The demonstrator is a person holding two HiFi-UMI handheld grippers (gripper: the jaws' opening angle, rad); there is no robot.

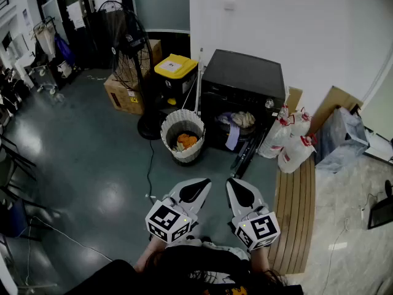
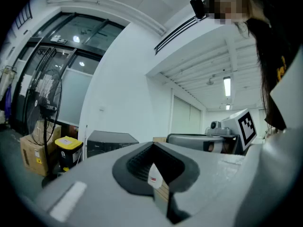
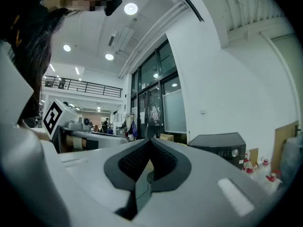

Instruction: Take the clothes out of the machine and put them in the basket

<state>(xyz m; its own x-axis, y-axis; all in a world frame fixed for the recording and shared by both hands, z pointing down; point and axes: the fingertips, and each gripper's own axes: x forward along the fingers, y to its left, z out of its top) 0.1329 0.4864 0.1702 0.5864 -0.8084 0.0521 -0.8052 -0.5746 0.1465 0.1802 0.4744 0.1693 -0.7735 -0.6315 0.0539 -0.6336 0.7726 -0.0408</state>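
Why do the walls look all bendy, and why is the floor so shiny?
Left gripper view and right gripper view: wide lenses bend the walls and blacken the picture corners. Head view: bright glare spots sit on the glossy floor.

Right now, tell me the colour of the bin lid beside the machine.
Yellow; the head view shows the lid best.

White wall, glossy grey floor, standing fan, wooden bench

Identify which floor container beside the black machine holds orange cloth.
The white slatted basket, open-topped, just left of the machine's open front. The yellow-lidded bin behind it is shut, and the cardboard box farther left shows no cloth.
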